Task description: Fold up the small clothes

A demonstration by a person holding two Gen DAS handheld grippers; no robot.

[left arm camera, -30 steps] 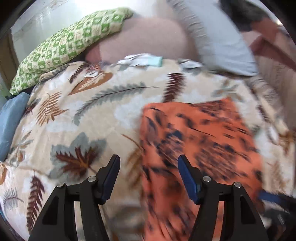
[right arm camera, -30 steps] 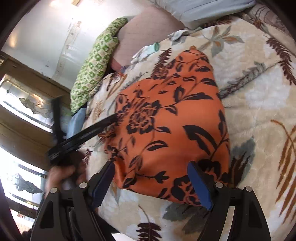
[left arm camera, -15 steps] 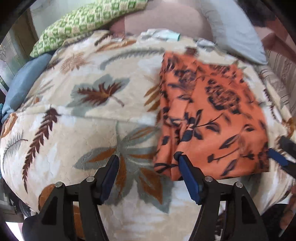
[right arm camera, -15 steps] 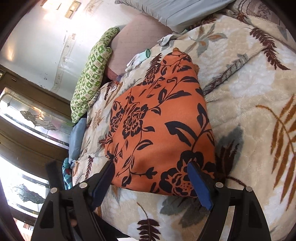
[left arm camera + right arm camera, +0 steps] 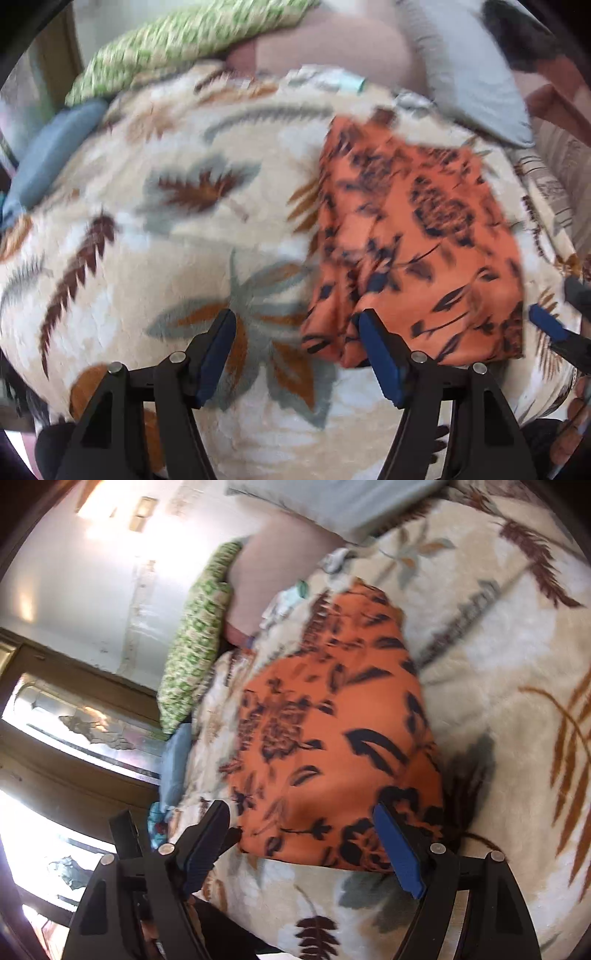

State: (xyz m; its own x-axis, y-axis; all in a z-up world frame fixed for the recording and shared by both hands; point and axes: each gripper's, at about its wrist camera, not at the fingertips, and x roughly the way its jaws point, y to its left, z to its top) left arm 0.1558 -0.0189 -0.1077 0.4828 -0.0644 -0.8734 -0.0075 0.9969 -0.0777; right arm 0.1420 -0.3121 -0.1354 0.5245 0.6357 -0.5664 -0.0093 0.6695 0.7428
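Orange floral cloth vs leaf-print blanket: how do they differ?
The orange floral cloth is orange with dark flowers; the leaf-print blanket is cream with brown and grey leaves. The cloth is small and lies on top; the blanket spreads under it across the bed. The cloth looks thin and smooth, the blanket plush. Both lie flat, ungripped.

Soft daylight, blown-out window glare, motion blur throughout, dark fisheye-warped corners.
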